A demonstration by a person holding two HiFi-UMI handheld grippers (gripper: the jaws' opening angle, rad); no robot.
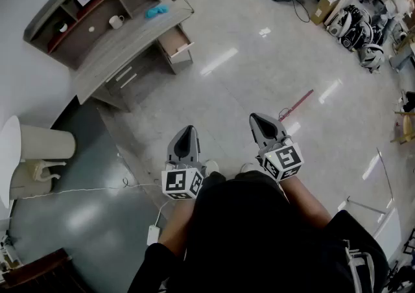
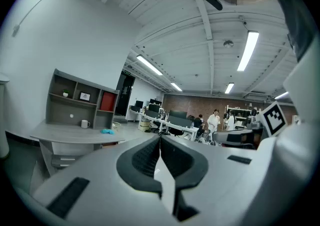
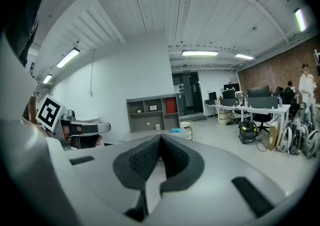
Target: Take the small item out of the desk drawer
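Grey polished floor (image 1: 259,58) spreads wide between the person and the desk (image 1: 123,45), so nothing is in reach yet; its drawer (image 1: 176,42) stands pulled open, the small item presumably inside, too distant to make out; left hand-held gripper (image 1: 187,133) and right hand-held gripper (image 1: 258,120) are clenched on nothing, probably just carried for the approach.

The person stands with both grippers held out ahead of the body, side by side in the lower middle of the head view and pointing forward, close to level. The left gripper (image 1: 187,133) has its jaws pressed together on nothing, and the right gripper (image 1: 262,123), slightly higher in the frame, is likewise closed and empty. The left forearm (image 1: 175,228) and right forearm (image 1: 311,199) run back bare toward the bottom edge.
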